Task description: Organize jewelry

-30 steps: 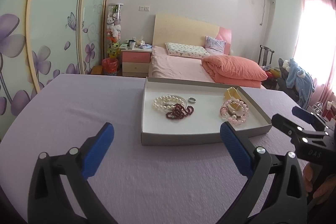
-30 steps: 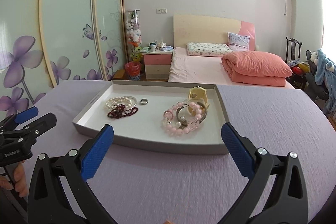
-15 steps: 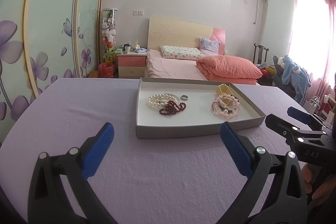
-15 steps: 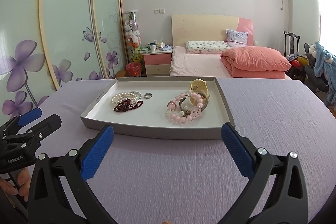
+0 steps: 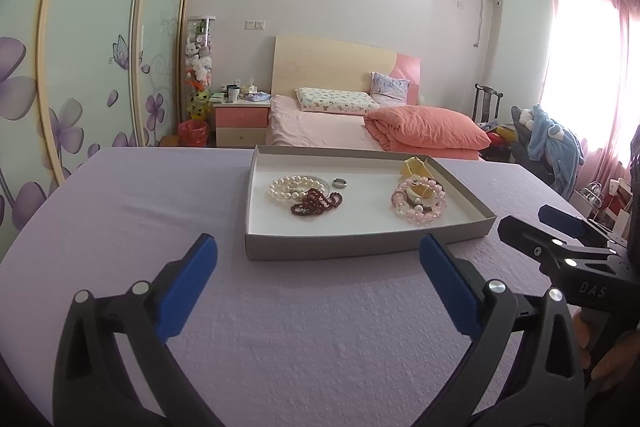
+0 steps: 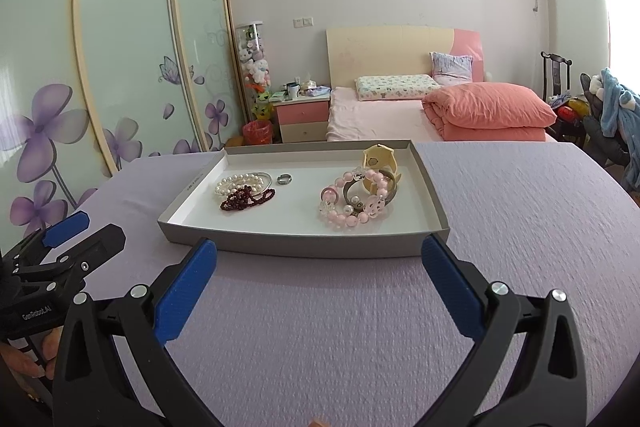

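Hovering over the purple tablecloth (image 5: 120,211), both wide open and empty: left gripper (image 5: 318,259) and right gripper (image 6: 319,261). Straight ahead, just past the fingertips, grey tray (image 6: 304,245) lying crosswise. Pearl bracelet (image 6: 240,183), dark red beads (image 6: 244,198) and ring (image 6: 284,179) toward the left gripper; pink bracelet (image 6: 352,205) nearer the right. Yellow piece (image 6: 378,157) and metal bangle partly hidden behind pink beads; hard to identify.

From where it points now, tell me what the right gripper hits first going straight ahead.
Probably the near wall of the grey tray. The right gripper, jaws open and empty, points at it over bare purple cloth. If it cleared the wall, the pink bead bracelet comes next; height is hard to judge.
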The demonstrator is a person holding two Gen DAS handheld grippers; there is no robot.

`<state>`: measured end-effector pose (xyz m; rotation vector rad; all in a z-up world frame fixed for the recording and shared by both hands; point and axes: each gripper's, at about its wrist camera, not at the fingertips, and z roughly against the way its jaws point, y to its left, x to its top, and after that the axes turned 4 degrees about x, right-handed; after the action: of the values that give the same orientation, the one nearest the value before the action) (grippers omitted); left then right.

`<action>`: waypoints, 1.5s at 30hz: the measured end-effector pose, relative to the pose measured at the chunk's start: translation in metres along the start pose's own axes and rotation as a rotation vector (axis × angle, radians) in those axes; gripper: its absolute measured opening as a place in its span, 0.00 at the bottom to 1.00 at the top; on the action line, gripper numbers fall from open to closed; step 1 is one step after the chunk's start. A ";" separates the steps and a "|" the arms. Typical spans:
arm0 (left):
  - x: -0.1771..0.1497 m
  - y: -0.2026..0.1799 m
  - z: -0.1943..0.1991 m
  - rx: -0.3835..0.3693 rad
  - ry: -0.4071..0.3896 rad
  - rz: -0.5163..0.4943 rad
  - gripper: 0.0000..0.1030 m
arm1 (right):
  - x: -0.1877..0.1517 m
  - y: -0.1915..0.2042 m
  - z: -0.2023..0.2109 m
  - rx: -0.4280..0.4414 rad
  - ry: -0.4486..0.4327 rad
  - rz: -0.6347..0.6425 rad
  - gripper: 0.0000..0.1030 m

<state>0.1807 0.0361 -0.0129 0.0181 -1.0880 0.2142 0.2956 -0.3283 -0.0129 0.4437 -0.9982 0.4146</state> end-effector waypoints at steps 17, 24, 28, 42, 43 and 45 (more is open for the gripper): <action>-0.001 -0.002 -0.001 -0.009 0.000 -0.002 0.98 | 0.000 0.001 0.001 0.003 -0.001 -0.002 0.99; -0.002 -0.003 -0.001 -0.009 0.002 -0.003 0.98 | 0.000 0.001 0.001 0.003 -0.001 -0.003 0.99; -0.002 -0.004 -0.001 -0.010 0.003 -0.002 0.98 | 0.000 0.001 0.001 0.005 0.000 -0.002 0.99; -0.003 -0.006 -0.002 -0.008 0.006 -0.002 0.98 | 0.001 0.006 -0.002 0.006 0.004 -0.003 0.99; -0.003 -0.006 -0.002 -0.008 0.006 -0.003 0.98 | 0.001 0.006 -0.002 0.007 0.004 -0.004 0.99; -0.005 -0.006 -0.002 -0.008 0.008 -0.002 0.98 | 0.001 0.005 -0.002 0.007 0.004 -0.004 0.99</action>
<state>0.1813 0.0295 -0.0173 0.0113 -1.0807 0.2086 0.2950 -0.3231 -0.0123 0.4511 -0.9919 0.4158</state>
